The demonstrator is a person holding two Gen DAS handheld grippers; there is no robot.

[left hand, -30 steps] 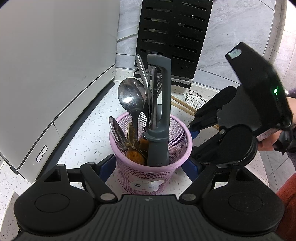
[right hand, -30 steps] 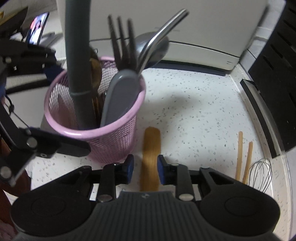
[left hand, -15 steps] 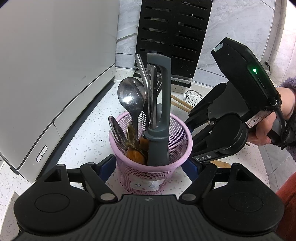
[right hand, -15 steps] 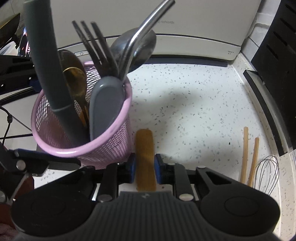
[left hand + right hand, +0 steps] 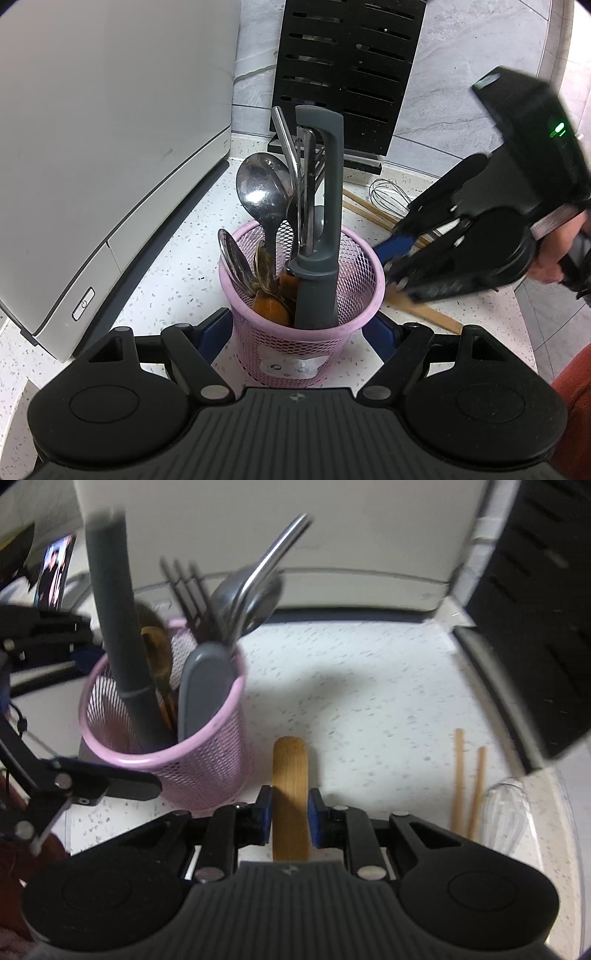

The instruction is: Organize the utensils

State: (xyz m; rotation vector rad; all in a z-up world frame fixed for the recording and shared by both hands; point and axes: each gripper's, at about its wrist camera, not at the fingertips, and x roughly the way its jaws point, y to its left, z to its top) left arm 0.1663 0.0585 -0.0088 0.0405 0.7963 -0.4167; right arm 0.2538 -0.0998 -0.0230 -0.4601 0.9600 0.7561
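Observation:
A pink mesh cup stands on the speckled counter, filled with a grey-handled tool, spoons, a fork and wooden-handled pieces. My left gripper has its blue pads against both sides of the cup. To the cup's right, my right gripper is shut on a flat wooden spatula, which points forward beside the cup. In the left wrist view the right gripper angles down, a hand behind it, and the spatula's far end lies low over the counter.
Two wooden chopsticks and a wire whisk lie on the counter right of the spatula. A black slotted rack stands at the back wall. A large white appliance fills the left side.
The right gripper's pads closed onto the wooden spatula and the gripper rose slightly and rolled. The left gripper and the cup stayed still.

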